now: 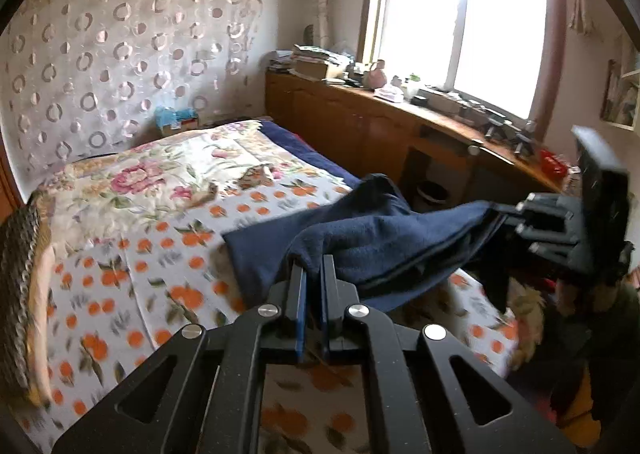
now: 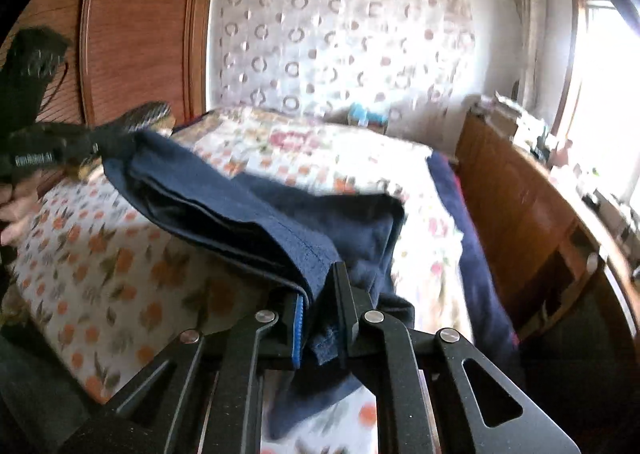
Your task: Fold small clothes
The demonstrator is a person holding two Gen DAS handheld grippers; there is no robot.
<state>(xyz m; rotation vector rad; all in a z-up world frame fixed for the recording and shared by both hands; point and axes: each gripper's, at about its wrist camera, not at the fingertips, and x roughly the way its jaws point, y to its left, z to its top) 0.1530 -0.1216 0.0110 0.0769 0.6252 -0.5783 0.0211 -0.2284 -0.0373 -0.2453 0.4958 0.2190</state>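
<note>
While the navy garment (image 1: 372,238) hangs stretched above the bed (image 1: 132,238), both tools grip it at opposite ends. In the left wrist view, the left tool (image 1: 313,274) sits at the near centre, its two fingers drawn close together with a fold of the dark blue cloth pinched between them. From there the fabric runs right and slightly up to the right tool (image 1: 508,214), which enters from the right edge and holds the other end with its fingers closed tight on the cloth. A loose part of the garment sags down and left toward the bedspread, and the fabric looks blurred at its edges.

In the right wrist view, the right tool (image 2: 320,298) is at the near centre, nearly closed, with a hemmed edge of the navy garment (image 2: 256,222) clamped between a blue-padded finger (image 2: 296,330) and the other black one. The cloth extends left and far to the left tool (image 2: 94,146), seen at the left edge, closed on the far corner. Part of a hand (image 2: 16,214) shows just below that tool.

Under the garment lies a bedspread (image 2: 100,262) printed with oranges, with a floral quilt (image 1: 168,170) farther away. A wooden bench (image 1: 400,122) with clutter runs along the right side under a bright window (image 1: 464,22), and a curtain (image 1: 120,54) with ring patterns covers the far wall.
</note>
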